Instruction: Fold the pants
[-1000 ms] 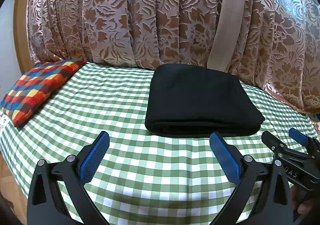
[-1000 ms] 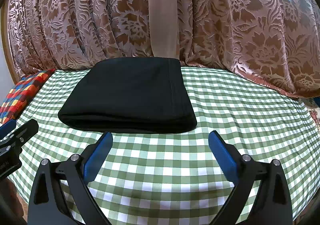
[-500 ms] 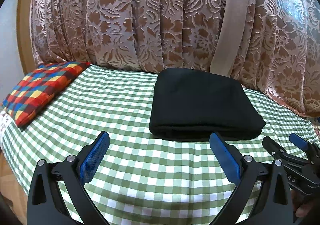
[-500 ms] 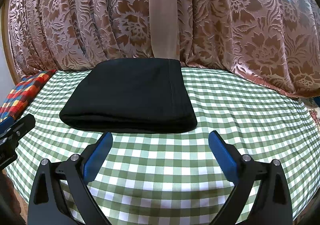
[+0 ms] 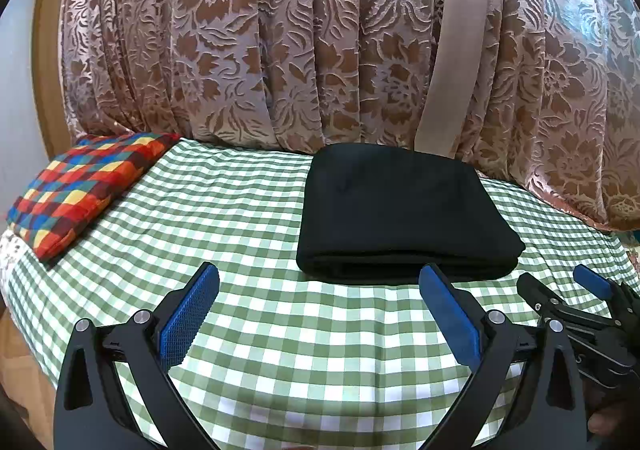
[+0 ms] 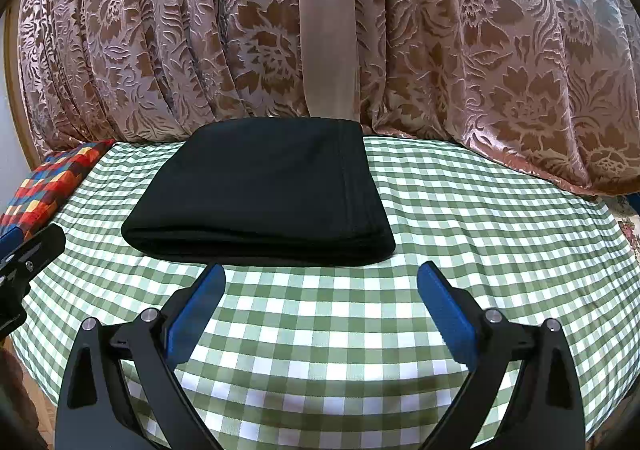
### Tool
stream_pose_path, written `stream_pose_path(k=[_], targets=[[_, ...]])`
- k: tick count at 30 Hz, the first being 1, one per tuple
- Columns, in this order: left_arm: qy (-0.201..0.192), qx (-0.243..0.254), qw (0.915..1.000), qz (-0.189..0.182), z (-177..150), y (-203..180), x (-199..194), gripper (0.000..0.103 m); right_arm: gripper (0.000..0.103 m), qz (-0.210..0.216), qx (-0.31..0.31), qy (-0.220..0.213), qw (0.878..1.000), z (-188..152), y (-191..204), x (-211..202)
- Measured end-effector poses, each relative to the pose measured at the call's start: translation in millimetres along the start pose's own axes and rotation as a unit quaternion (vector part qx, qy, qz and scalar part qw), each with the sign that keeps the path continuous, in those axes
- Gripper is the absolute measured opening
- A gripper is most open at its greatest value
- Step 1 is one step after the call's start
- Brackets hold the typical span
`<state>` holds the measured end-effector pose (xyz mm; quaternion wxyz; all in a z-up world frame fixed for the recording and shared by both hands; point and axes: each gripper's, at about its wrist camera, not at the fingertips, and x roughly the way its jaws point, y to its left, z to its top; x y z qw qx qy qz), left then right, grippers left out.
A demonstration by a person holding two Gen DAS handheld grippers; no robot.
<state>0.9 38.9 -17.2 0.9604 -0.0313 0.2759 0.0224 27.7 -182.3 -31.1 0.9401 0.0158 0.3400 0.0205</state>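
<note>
While both grippers gape | folded pants (image 6: 260,189) just beyond left gripper (image 5: 318,290) and right gripper (image 6: 320,286)

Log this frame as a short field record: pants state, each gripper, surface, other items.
pants: black pants, folded into a flat rectangle, lying on the bed
left gripper: open, empty, short of the pants
right gripper: open, empty, short of the pants
surface: green checked sheet
other items: multicoloured checked cushion at left; floral curtain behind
</note>
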Motion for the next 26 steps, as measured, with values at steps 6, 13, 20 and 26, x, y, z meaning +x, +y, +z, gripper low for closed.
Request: stream_pose_path(k=[6,13,20,26], targets=[[0.001,0.002,1.0,-0.004,1,-2,-1,0.099,0.096,-0.001,0.001,0.001,1.0,-1,1,0],[0.004,0.006,1.0,-0.006,0,-5,2,0.099,0.096,0.0,-0.001,0.004,1.0,-2,-5,5],[0.013,0.015,0.9998,-0.001,-7,-7,10,0.099,0.096,0.001,0.004,0.014,1.0,-4,-11,13],[0.059,0.006,0.9982,-0.006,-18,-3,33,0.099,0.096,-0.006,0.024,0.033,0.999,-6,-29,20]])
